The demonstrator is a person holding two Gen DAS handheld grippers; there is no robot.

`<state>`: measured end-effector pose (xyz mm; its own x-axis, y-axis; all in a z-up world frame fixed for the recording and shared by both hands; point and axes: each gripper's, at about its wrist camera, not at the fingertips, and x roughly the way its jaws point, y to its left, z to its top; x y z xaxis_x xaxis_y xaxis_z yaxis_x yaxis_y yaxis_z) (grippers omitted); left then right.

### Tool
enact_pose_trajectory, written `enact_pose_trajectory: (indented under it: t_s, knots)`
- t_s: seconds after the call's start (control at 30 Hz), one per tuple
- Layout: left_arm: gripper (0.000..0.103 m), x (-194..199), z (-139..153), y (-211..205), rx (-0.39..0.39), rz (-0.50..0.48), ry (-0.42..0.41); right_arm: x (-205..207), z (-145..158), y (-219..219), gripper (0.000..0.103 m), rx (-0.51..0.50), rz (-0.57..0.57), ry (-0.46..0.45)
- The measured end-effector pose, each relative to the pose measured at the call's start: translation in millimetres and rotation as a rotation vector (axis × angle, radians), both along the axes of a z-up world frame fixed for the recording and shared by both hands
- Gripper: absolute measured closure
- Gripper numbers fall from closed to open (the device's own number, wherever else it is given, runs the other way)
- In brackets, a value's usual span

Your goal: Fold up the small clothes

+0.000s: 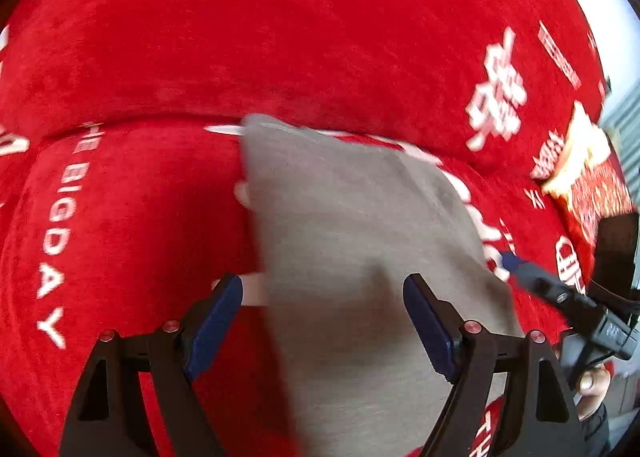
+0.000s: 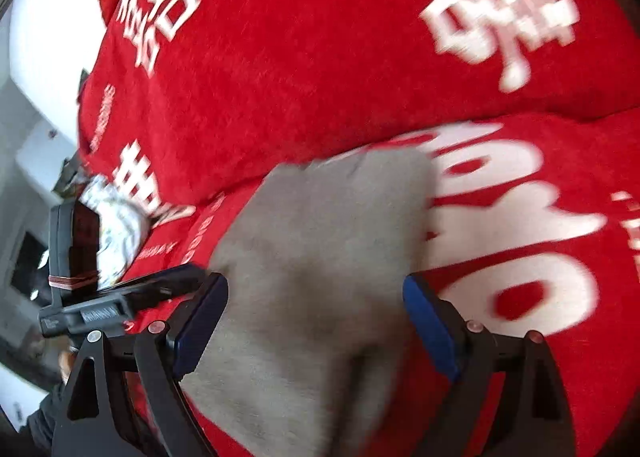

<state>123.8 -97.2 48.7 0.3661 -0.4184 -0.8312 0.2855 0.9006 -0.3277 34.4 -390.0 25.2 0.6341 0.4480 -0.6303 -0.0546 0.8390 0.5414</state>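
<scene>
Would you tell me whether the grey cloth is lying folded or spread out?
Cannot tell for sure: the grey cloth lies as a compact flat rectangle on the red cover, but blur hides any layers.

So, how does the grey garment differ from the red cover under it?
The grey garment is plain; the red cover bears white lettering. The garment is a small piece lying on top; the cover spreads across the whole view. Both are soft fabric.

Your two handheld grippers: black frames, blue pads.

On the left gripper (image 1: pixel 322 331) and right gripper (image 2: pixel 316 331), each black skeletal finger carries a dark blue pad (image 1: pixel 214 327) with red pivot screws (image 1: pixel 171 325) just behind it; your skin (image 1: pixel 596 381) shows beside the right gripper's body.
</scene>
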Motion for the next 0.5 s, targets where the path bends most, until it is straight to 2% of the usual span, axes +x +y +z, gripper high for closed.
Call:
enact_pose_trajectory:
  t_s: [0.07,0.13,0.27,0.33,0.4,0.43,0.5]
  knots:
    - [0.019,9,-9,18,-0.001,0.037,0.048,-1,-1,-16,0.008,-0.018,-0.045,0.023]
    - [0.019,15,-22,28,-0.034,0.048,0.113,1,-8,-28,0.008,0.010,-0.073,0.067]
    - [0.019,14,-36,30,-0.192,0.029,0.186,10,-27,-22,0.008,0.082,-0.043,0.115]
    - [0.019,14,-42,22,-0.208,0.004,0.218,17,-39,-12,0.008,0.096,-0.016,0.144]
    - [0.018,15,-47,11,-0.192,-0.013,0.223,27,-52,3,0.008,0.092,-0.008,0.180]
    - [0.011,16,-49,8,-0.196,-0.015,0.226,29,-53,5,0.008,0.085,-0.013,0.168]
    - [0.008,19,-57,5,-0.222,-0.019,0.253,35,-53,14,0.008,0.113,0.018,0.151]
